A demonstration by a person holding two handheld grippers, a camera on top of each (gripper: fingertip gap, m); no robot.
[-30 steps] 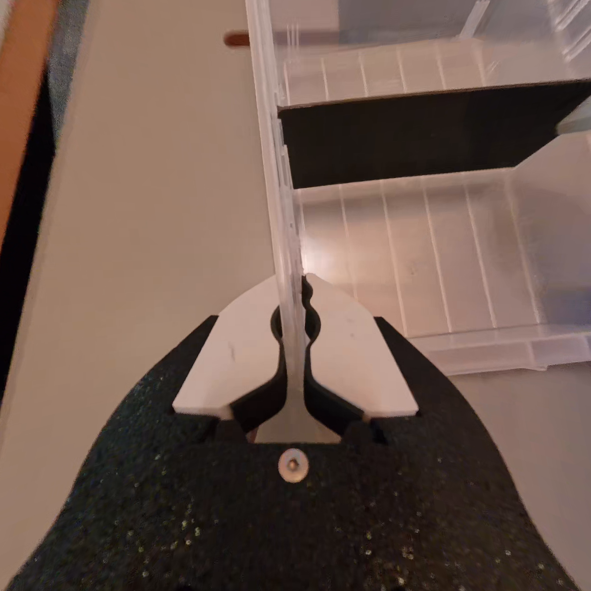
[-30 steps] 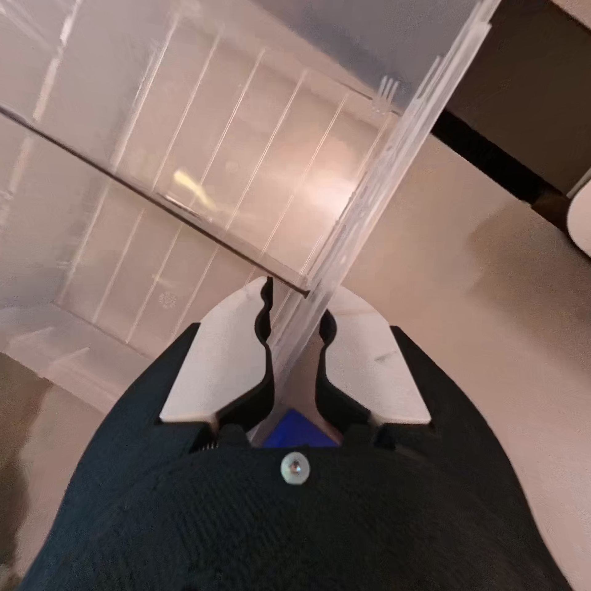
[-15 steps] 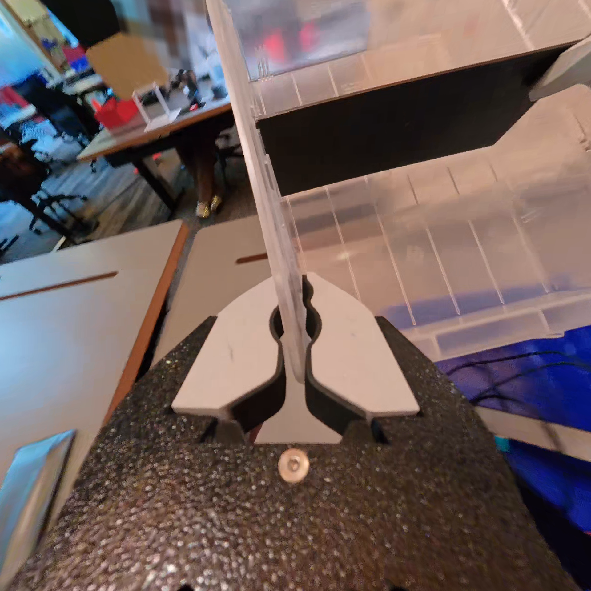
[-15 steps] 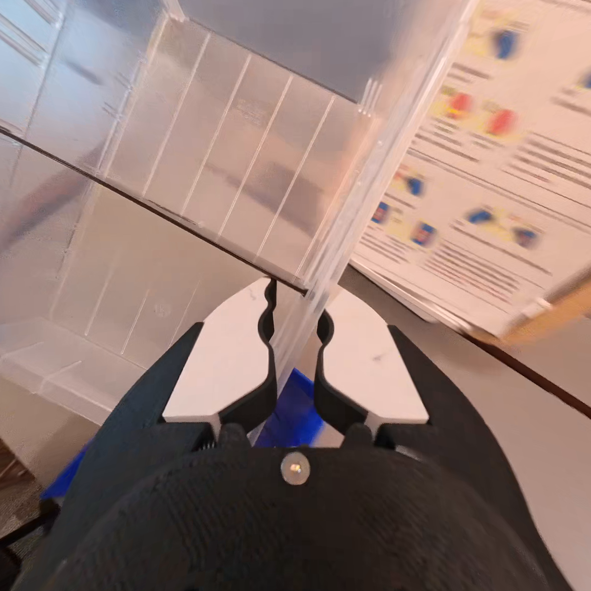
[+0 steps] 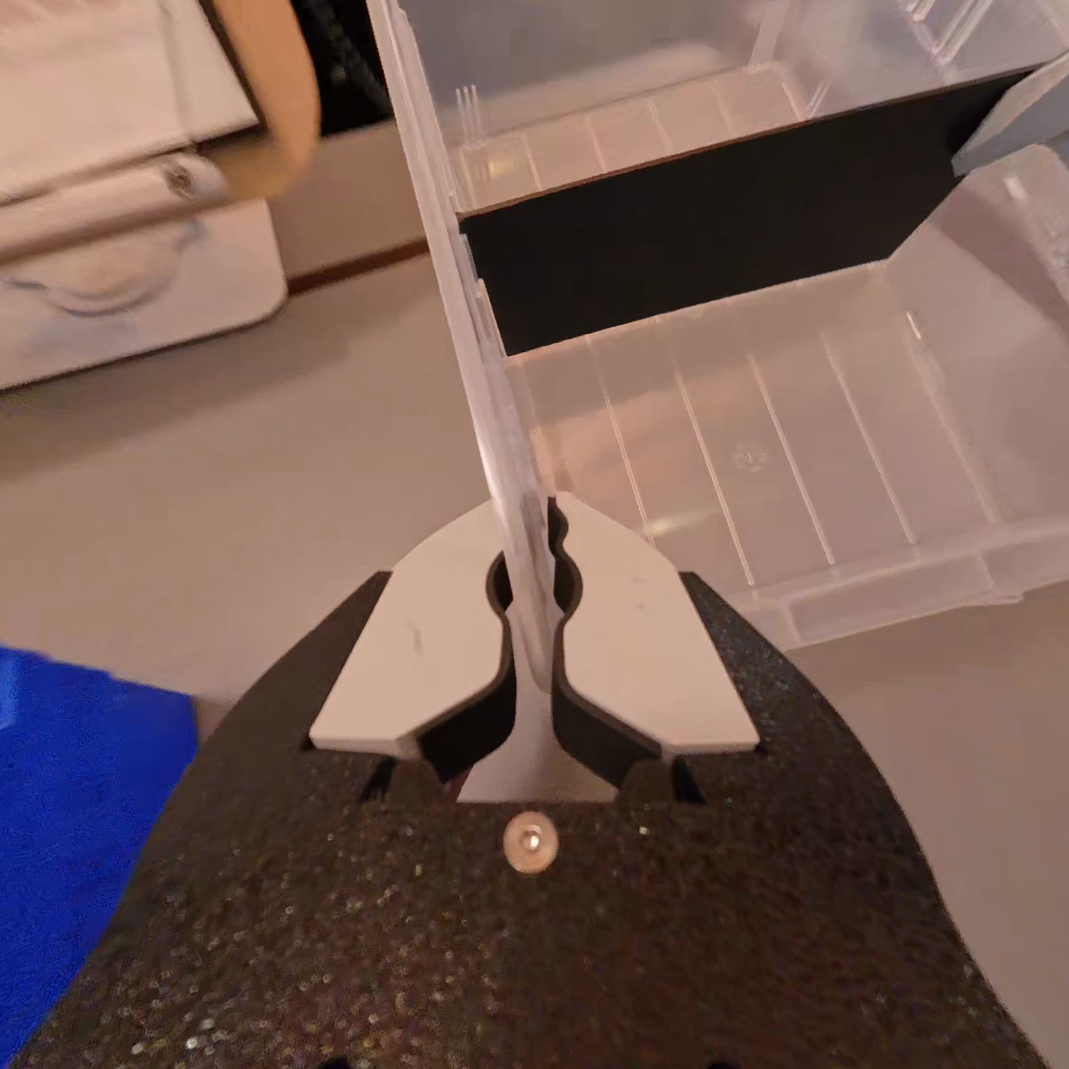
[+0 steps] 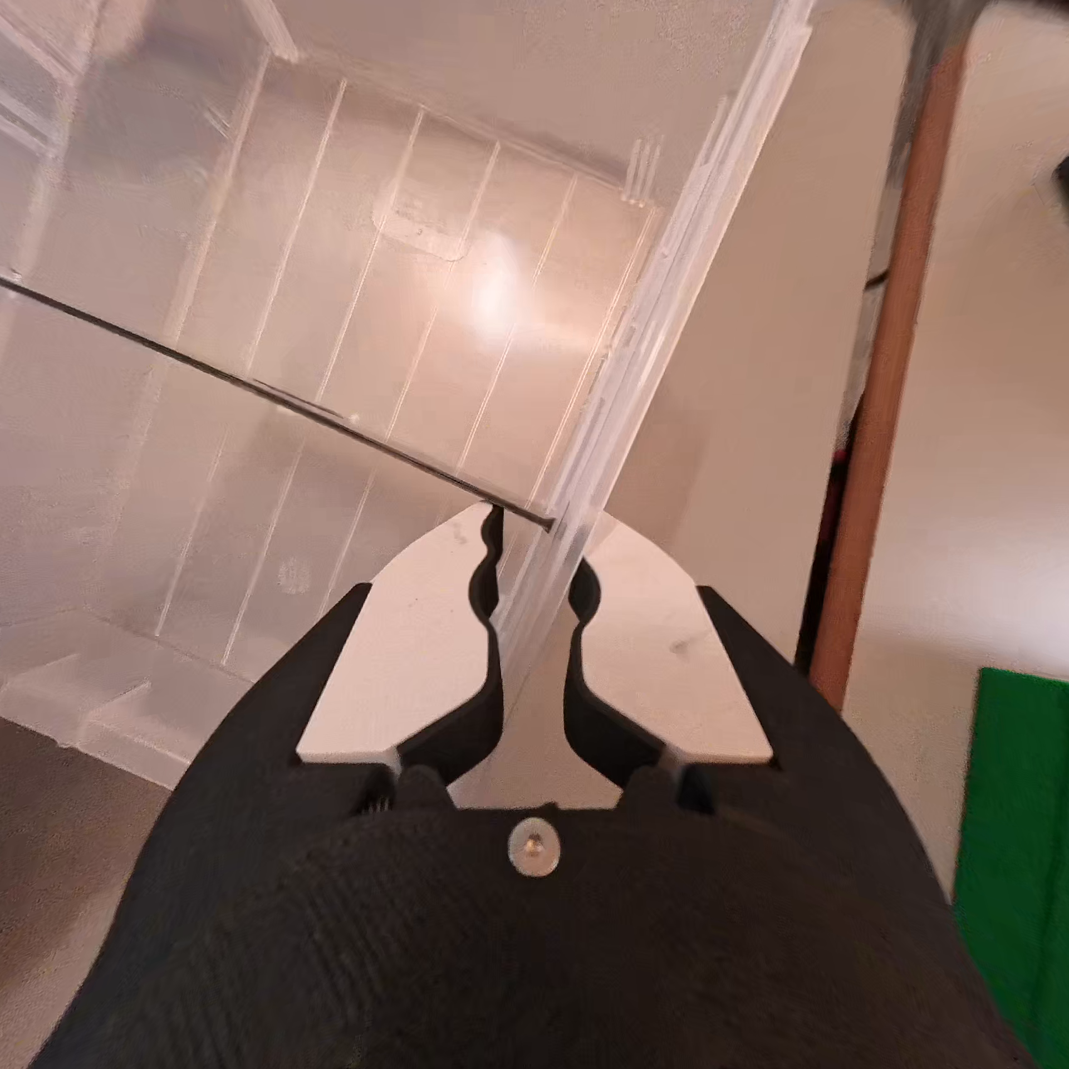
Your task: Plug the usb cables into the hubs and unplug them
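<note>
No USB cable or hub shows in either view. Both grippers hold one clear plastic bin. In the left wrist view, my left gripper (image 5: 535,512) is shut on the bin's left wall (image 5: 463,289), and the bin's ribbed floor (image 5: 810,463) lies to the right. A black divider panel (image 5: 694,243) crosses the bin. In the right wrist view, my right gripper (image 6: 538,518) is shut on the bin's right wall (image 6: 648,358), which runs slanted between the fingers. The bin (image 6: 347,277) looks empty, and the divider shows as a thin dark edge (image 6: 289,399).
A beige table (image 5: 231,491) lies under the bin. A blue cloth (image 5: 75,810) is at the lower left and a white object (image 5: 115,260) at the far left. In the right wrist view a wooden table edge (image 6: 879,405) and a green object (image 6: 1018,839) are on the right. The grippers' ends are close to 20 cm from one another.
Both grippers have swung with the bin: half a second ago the views looked out over the room and a printed sheet, now down at the table. Both grips are unchanged.
</note>
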